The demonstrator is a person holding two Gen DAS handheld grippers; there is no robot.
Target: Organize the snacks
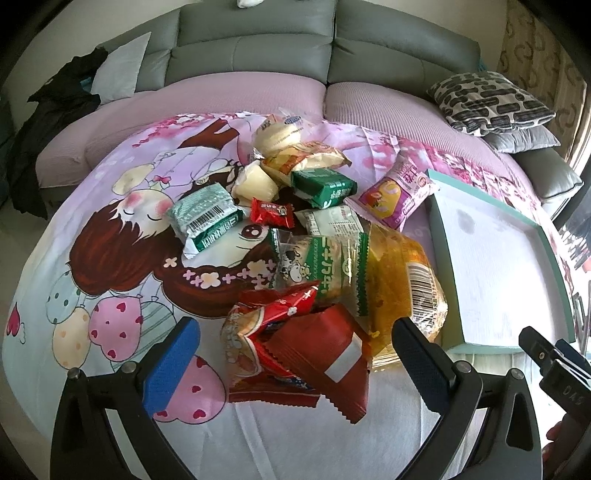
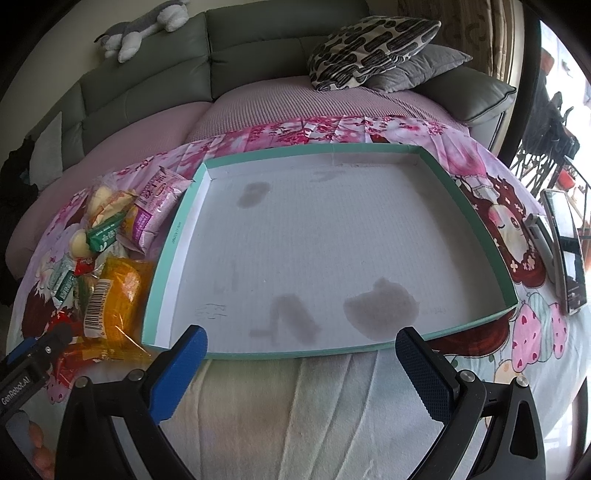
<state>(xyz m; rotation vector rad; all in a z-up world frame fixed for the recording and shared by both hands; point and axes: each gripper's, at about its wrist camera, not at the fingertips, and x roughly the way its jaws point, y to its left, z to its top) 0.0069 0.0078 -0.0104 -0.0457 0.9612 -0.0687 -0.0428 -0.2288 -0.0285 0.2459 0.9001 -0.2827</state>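
A pile of snack packs lies on a cartoon-print cloth. In the left wrist view my left gripper (image 1: 295, 343) is open, its fingers either side of a dark red pack (image 1: 325, 363) and a red-and-white pack (image 1: 258, 332). Beyond them lie a yellow pack (image 1: 402, 280), a green-and-clear pack (image 1: 325, 266), green packs (image 1: 207, 218), a pink pack (image 1: 399, 192) and pale buns (image 1: 280, 133). A shallow teal-rimmed box lid (image 1: 550, 254) lies to the right. In the right wrist view my right gripper (image 2: 301, 347) is open and empty at the lid's near rim (image 2: 295, 354); the snack pile (image 2: 110, 254) lies left.
A grey sofa (image 1: 258, 48) with pink seat covers stands behind. Patterned and grey cushions (image 2: 373, 51) sit at the back right, a plush toy (image 2: 144, 29) on the sofa back. A phone (image 2: 569, 251) and a small device (image 2: 541, 236) lie right of the lid. Dark clothing (image 1: 55, 122) lies left.
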